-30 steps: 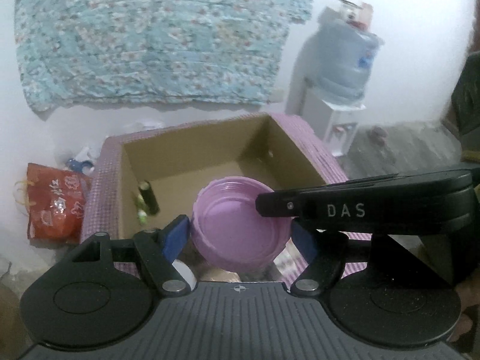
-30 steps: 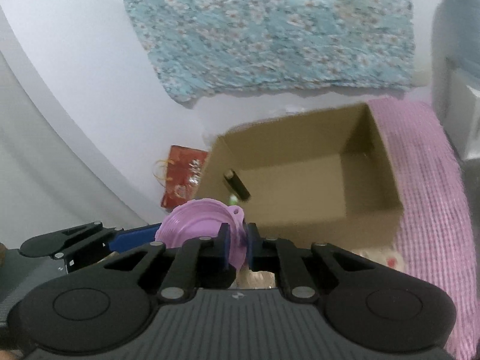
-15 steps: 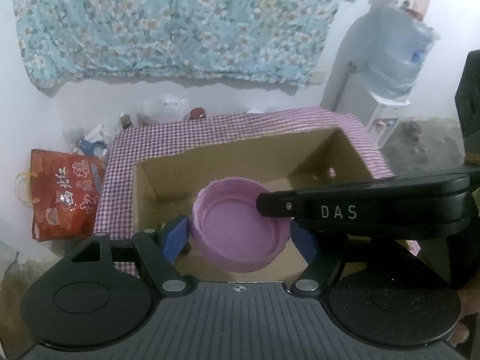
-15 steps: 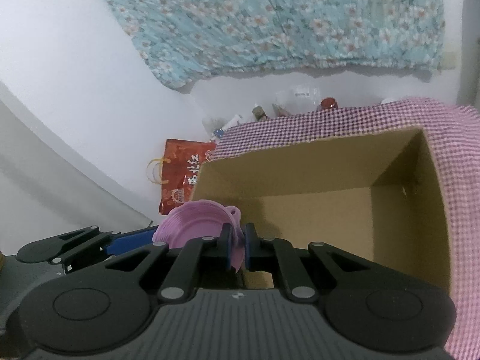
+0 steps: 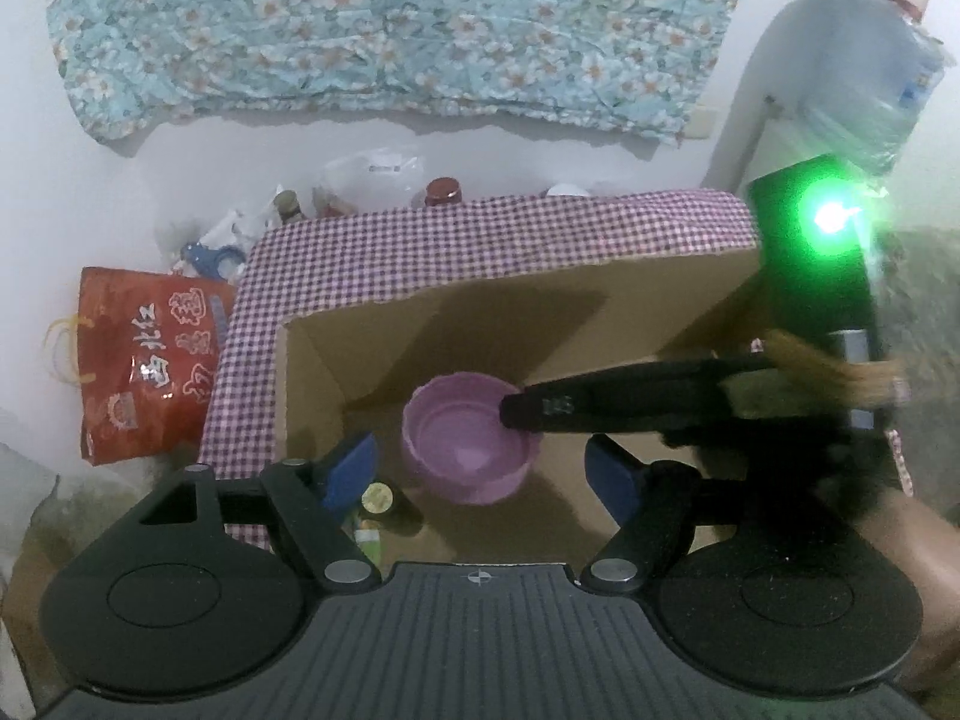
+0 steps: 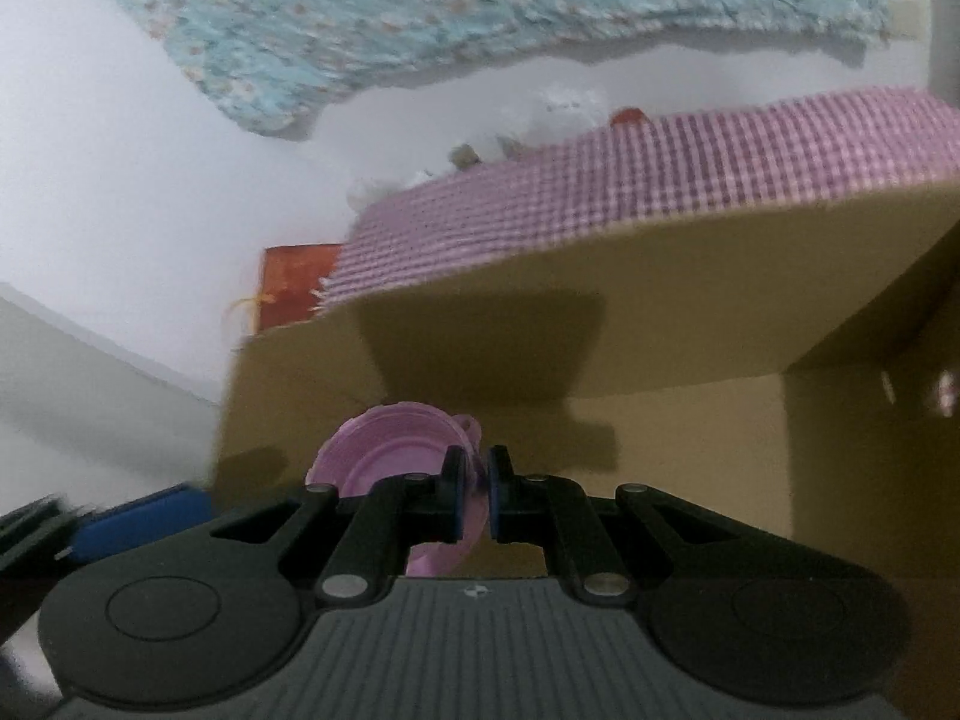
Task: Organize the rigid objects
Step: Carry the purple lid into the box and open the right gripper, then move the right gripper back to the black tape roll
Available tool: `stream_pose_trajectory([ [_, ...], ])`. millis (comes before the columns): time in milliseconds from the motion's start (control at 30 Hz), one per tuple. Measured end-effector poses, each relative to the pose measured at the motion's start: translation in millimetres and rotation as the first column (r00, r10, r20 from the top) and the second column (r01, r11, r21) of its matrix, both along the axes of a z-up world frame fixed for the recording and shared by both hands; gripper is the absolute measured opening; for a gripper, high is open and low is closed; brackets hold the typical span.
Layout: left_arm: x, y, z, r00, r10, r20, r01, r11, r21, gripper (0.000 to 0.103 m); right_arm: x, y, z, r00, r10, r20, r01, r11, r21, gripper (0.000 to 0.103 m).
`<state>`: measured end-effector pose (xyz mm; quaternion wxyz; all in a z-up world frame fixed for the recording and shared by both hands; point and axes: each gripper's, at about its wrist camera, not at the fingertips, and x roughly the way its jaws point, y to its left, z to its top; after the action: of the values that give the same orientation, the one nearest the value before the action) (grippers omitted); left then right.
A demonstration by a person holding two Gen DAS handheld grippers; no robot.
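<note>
Checked cloth [image 5: 480, 240]; small bottle [image 5: 378, 501] left-view only

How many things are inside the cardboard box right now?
2. The pink bowl sits mid-floor, its rim pinched by the right gripper. A small dark bottle stands at the near left corner. The near edge is hidden behind the left gripper, whose jaws are opening.

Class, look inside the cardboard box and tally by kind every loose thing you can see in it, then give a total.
Purple bowl: 1, pinched at its rim by the right hand-held gripper
Dark bottle with a gold cap: 1
Small green and white item, too hidden to name: 1
Total in the cardboard box: 3
</note>
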<state>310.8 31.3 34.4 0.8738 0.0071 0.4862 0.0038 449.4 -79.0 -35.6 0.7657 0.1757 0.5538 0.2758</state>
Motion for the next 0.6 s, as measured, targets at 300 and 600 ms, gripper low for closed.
stream_pose_trajectory([
  [300,-17.3,3.5,19.1,1.0,0.0,0.028,0.001,0.999,-0.033,0.077,1.5,-8.1,-15.9,0.996,-0.066,-0.062,0.066,0.998,-0.001,0.031],
  [600,-80.5,0.5,64.8,0.994,-0.027,0.109,0.039,0.993,-0.115,0.077,-43.7,-93.7,49.2,0.988,-0.144,-0.048,0.15,0.97,0.193,0.04],
])
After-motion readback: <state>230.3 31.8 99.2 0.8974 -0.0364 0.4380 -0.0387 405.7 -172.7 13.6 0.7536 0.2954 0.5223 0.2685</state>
